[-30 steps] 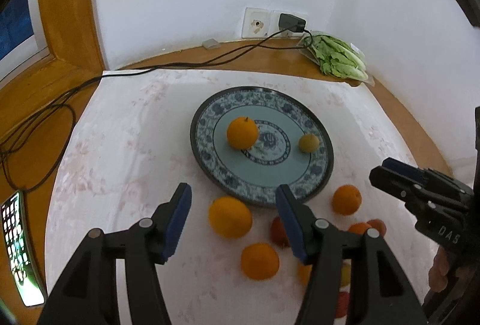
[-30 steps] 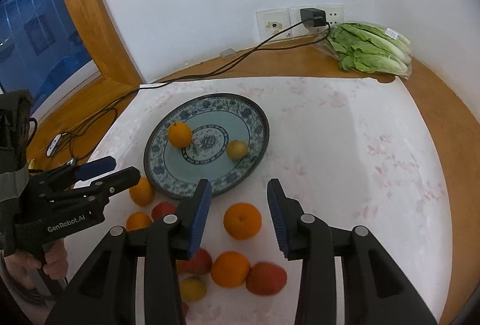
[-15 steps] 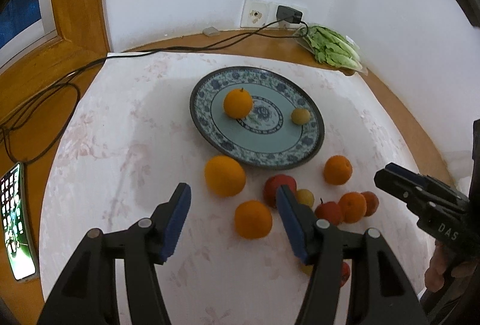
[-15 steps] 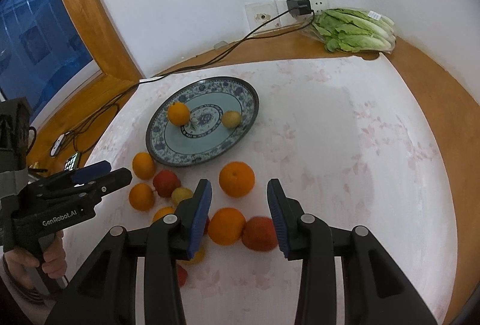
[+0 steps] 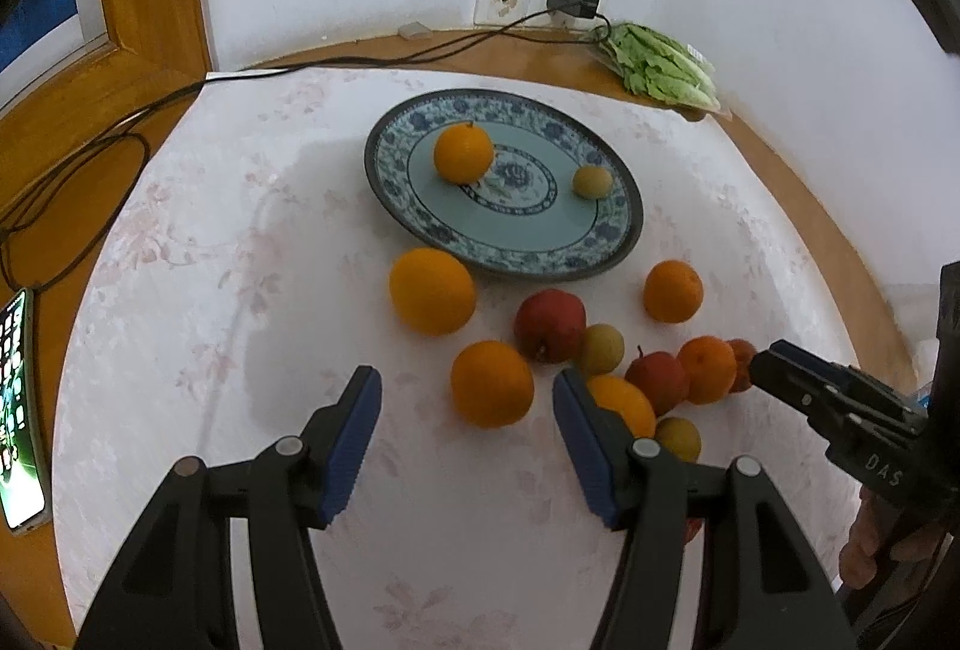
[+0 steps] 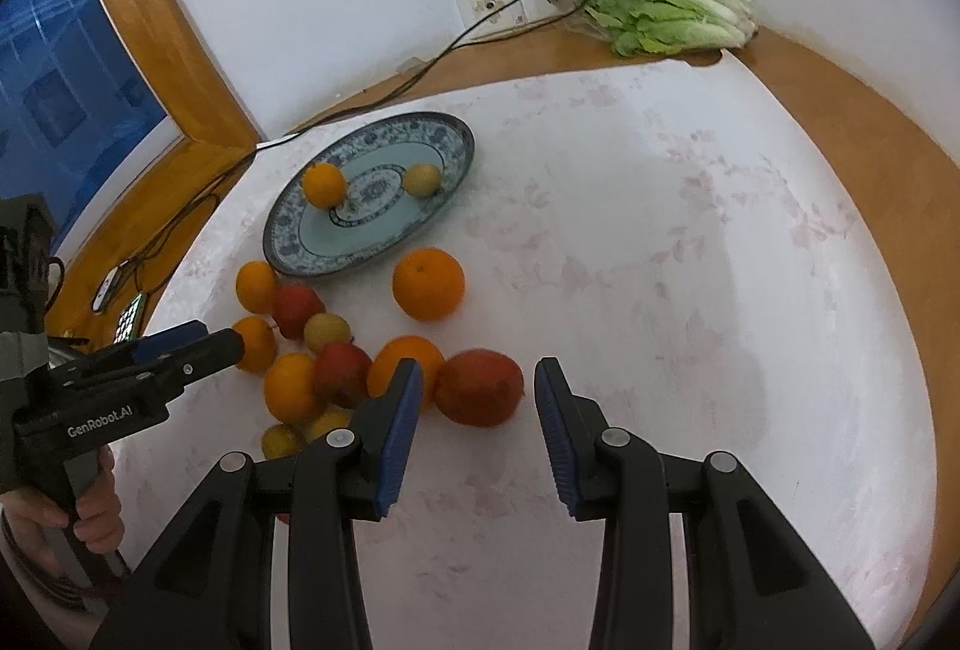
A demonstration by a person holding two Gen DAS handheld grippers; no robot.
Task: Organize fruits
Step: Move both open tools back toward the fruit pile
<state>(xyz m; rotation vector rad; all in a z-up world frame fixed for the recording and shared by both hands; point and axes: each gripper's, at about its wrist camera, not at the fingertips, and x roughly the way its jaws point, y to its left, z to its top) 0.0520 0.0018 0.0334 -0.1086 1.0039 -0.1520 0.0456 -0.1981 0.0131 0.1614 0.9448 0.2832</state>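
Gaping empty, both hand-held grippers: left [image 5: 467,428] before a glossy orange [image 5: 492,384], right [image 6: 477,413] before a dull-red apple [image 6: 478,387].

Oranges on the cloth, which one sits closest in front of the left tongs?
The orange just ahead of the open left tongs, lying apart on the cloth. The bigger orange sits farther off, beside the plate.
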